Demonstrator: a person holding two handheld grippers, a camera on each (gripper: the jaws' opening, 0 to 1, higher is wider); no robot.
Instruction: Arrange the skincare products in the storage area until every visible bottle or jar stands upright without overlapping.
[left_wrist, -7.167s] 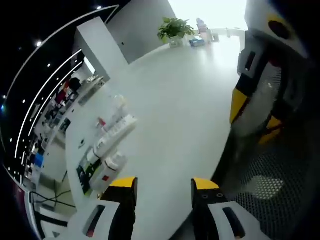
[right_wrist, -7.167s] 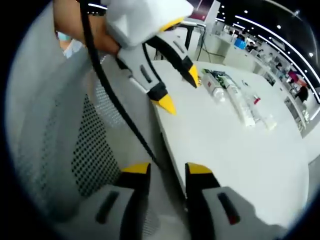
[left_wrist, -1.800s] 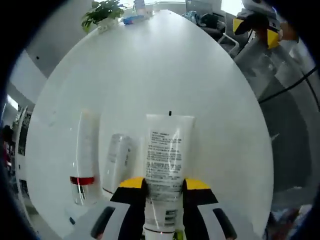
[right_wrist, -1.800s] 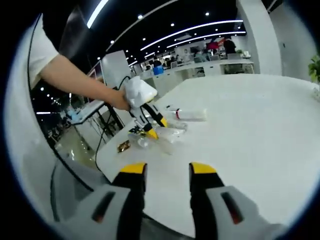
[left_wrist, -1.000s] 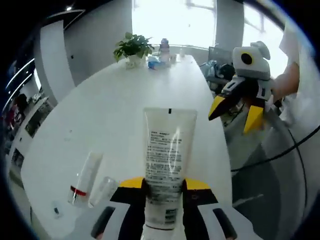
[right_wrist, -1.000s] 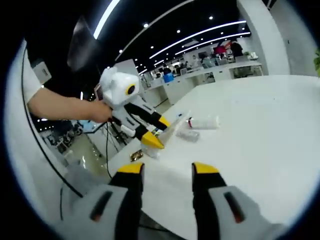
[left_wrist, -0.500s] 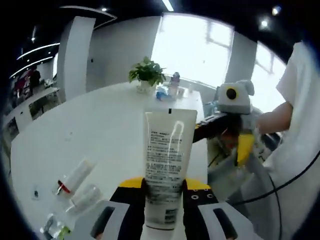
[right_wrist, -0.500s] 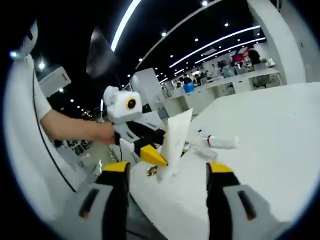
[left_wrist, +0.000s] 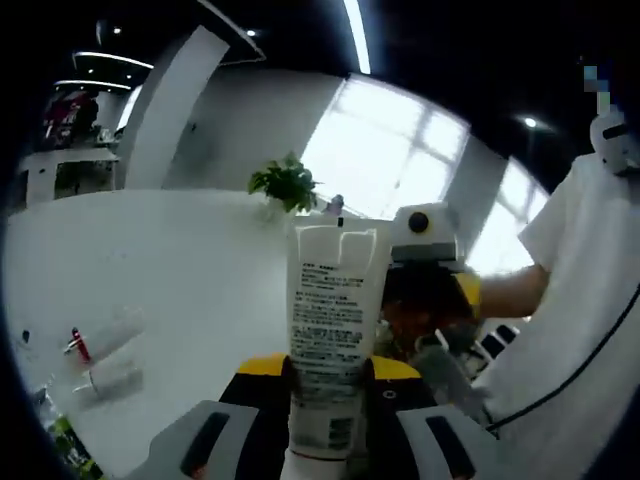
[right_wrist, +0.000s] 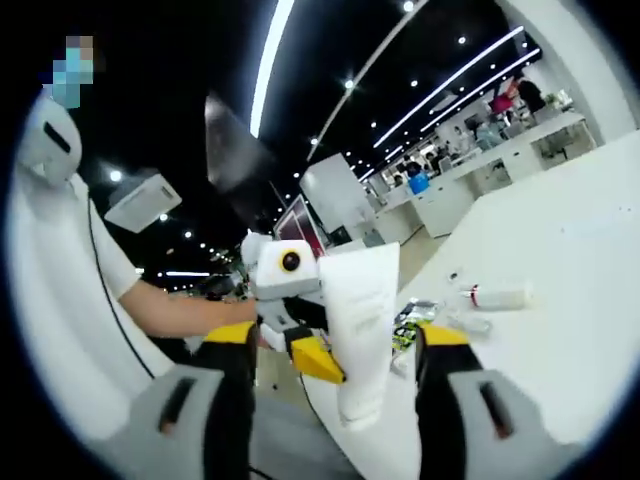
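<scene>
The left hand-held gripper (left_wrist: 330, 368) clamps a white tube (left_wrist: 330, 330) between its two yellow-tipped jaws. The tube is lifted off the white tabletop (left_wrist: 170, 270) and points away from the camera, with its flat crimped end on top and small printed text on its face. In the right gripper view the same tube (right_wrist: 362, 335) hangs in that gripper (right_wrist: 315, 360), with its cap end down, above the near edge of the tabletop (right_wrist: 540, 330).

The right hand-held gripper (right_wrist: 332, 345) holds nothing; its jaws stand wide apart. In the left gripper view it (left_wrist: 432, 290) is just behind the tube.

Two more bottles lie flat on the tabletop, close together: one with a red band (left_wrist: 100, 335) and one clear bottle (left_wrist: 112, 380). A potted plant (left_wrist: 285, 185) stands at the far end.
</scene>
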